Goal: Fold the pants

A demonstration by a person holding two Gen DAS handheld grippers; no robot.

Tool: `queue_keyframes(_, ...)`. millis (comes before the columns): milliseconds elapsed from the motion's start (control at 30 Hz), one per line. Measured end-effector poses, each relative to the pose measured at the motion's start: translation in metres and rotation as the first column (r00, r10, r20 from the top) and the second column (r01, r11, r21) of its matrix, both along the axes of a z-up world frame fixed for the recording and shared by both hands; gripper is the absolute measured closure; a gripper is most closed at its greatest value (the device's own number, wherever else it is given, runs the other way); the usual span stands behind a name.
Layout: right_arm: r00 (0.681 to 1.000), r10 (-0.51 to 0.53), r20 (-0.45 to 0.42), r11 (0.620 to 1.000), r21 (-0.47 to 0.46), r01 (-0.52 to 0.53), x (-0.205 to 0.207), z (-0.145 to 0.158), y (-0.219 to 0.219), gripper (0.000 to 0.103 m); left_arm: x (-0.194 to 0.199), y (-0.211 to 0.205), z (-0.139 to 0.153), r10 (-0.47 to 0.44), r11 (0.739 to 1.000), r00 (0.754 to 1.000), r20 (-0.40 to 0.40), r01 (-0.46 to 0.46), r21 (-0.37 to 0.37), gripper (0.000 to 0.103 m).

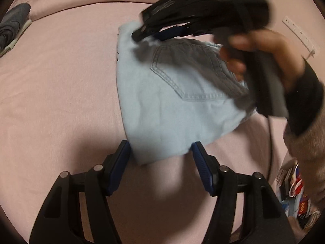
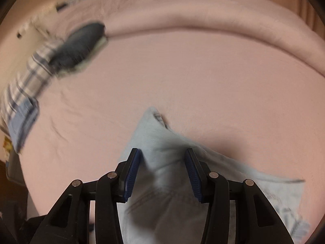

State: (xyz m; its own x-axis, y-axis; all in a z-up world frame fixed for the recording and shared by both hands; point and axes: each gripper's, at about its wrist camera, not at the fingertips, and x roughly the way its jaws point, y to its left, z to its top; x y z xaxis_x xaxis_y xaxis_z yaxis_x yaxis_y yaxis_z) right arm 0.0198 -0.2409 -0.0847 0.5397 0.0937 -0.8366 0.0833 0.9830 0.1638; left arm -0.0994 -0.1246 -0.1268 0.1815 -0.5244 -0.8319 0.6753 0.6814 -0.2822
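The light-blue pants (image 1: 162, 105) lie folded into a compact bundle on the pink bed (image 1: 61, 81), back pocket (image 1: 189, 71) facing up. The left gripper (image 1: 161, 152) is spread wide at the bundle's near edge, its 2 blue pads flanking the cloth without clamping it. The right gripper (image 2: 162, 158), held in the right hand (image 1: 264, 57), is blurred above the far corner of the pants; its own camera shows it open with nothing pinched, denim lying below between the pads. Dark folded clothes (image 1: 14, 24) sit well apart near the bed's edge.
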Motion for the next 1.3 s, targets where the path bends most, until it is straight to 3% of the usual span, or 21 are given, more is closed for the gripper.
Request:
queue_keyframes(167,0.999,0.003,-0.053,0.998,-0.058,-0.006,0.022,-0.01,0.007,0.057,-0.011,0.0,-0.001,-0.028,0.999,0.998,0.048,0.026,0.038,0.046)
queue_keyframes(267,0.997,-0.045,-0.057,0.999,0.026,0.047,0.025,-0.007,-0.006,0.057,-0.014,0.004,0.002,-0.016,1.0,0.999,0.032,0.016,0.026,0.047)
queue_keyframes(400,0.989,-0.149,0.024,0.971,0.192,0.141,0.01,0.007,-0.032,0.057,-0.015,0.021,0.011,0.024,0.997,0.999,-0.042,-0.027,-0.07,0.047)
queue_keyframes(500,0.99,-0.138,0.04,0.961,0.245,0.124,0.008,0.011,-0.036,0.051,-0.012,0.037,0.013,0.066,0.984,0.992,-0.104,-0.082,-0.157,0.046)
queue_keyframes(633,0.999,-0.052,-0.011,0.977,0.205,0.053,0.024,0.0,-0.019,0.048,0.003,0.039,0.008,0.104,0.971,0.98,-0.168,-0.137,-0.196,0.046)
queue_keyframes(667,0.999,-0.04,-0.023,0.98,0.193,0.044,0.026,-0.004,-0.015,0.048,0.007,0.037,0.003,0.113,0.97,0.974,-0.195,-0.151,-0.19,0.049)
queue_keyframes(700,0.999,-0.011,-0.047,0.984,0.175,0.019,0.029,-0.009,-0.011,0.049,0.012,0.034,-0.002,0.122,0.973,0.968,-0.219,-0.16,-0.168,0.062)
queue_keyframes(767,0.997,0.032,-0.07,0.995,0.097,-0.025,0.04,-0.014,0.004,0.065,0.019,0.019,0.001,0.132,0.977,0.968,-0.214,-0.164,-0.138,0.069)
queue_keyframes(800,0.996,0.055,-0.073,0.997,0.058,-0.05,0.041,-0.014,0.007,0.067,0.018,0.02,0.001,0.13,0.976,0.97,-0.206,-0.162,-0.145,0.071)
queue_keyframes(867,0.995,0.069,-0.071,0.997,0.02,-0.068,0.042,-0.013,0.011,0.07,0.015,0.019,0.0,0.127,0.977,0.973,-0.192,-0.156,-0.144,0.073)
queue_keyframes(1033,0.996,0.052,-0.071,0.998,0.026,-0.051,0.048,-0.015,0.01,0.071,0.007,0.015,0.005,0.109,0.987,0.987,-0.118,-0.122,-0.105,0.073)
queue_keyframes(1300,1.0,-0.028,0.006,0.999,0.021,0.028,0.033,0.004,0.0,0.071,-0.006,0.008,0.005,0.083,0.992,0.991,-0.105,-0.092,-0.086,0.071)
